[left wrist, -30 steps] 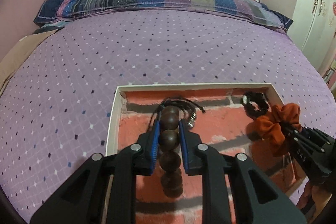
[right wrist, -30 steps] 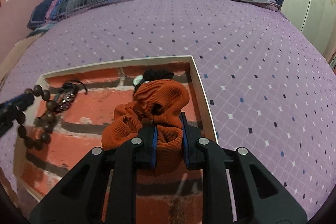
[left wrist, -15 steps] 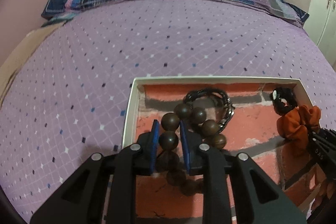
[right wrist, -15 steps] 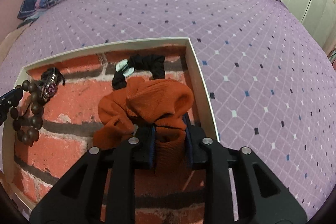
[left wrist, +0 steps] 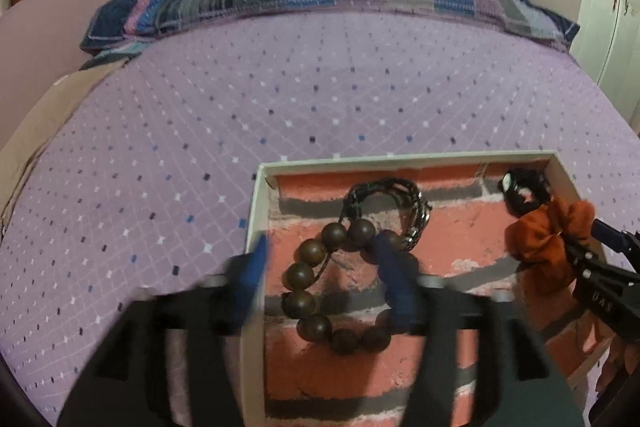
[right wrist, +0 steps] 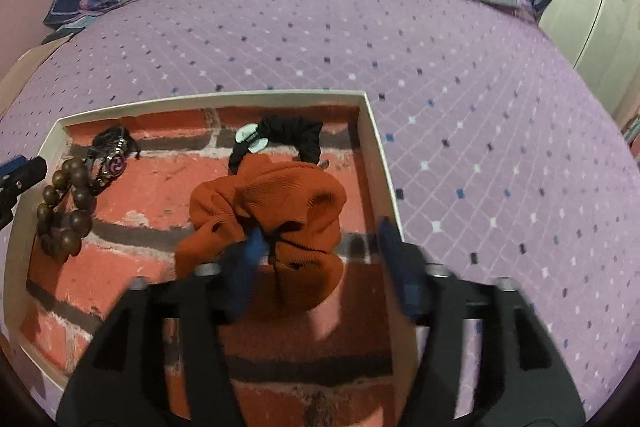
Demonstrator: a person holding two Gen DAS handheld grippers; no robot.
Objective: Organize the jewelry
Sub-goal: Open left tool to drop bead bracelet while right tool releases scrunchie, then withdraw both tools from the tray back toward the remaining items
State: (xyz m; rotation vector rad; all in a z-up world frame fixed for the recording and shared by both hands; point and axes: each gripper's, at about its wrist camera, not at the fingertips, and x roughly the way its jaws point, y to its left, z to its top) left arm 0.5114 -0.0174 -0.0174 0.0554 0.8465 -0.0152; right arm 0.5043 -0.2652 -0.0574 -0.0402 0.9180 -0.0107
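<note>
Both tools' jaws have just been opening: the left tool (left wrist: 320, 263) straddles the brown wooden bead bracelet (left wrist: 320, 291), the right tool (right wrist: 316, 247) the rust-orange fabric scrunchie (right wrist: 272, 211), both free in the white brick-lined tray (right wrist: 376, 147). Each should lift straight toward 12 o'clock, snagging nothing.

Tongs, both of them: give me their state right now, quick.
Left tongs: open, just released the wooden bead bracelet into the box.
Right tongs: open, just let go of the orange scrunchie.

At lower centre, the left hand-held gripper (left wrist: 320, 259) has just been opening; its blurred blue pads straddle a brown wooden bead bracelet (left wrist: 320, 291) lying in a white shallow box (left wrist: 256, 211) with brick-pattern lining, on the purple diamond-print bed (left wrist: 280, 99). An orange fabric scrunchie (left wrist: 548, 247) sits at right
</note>
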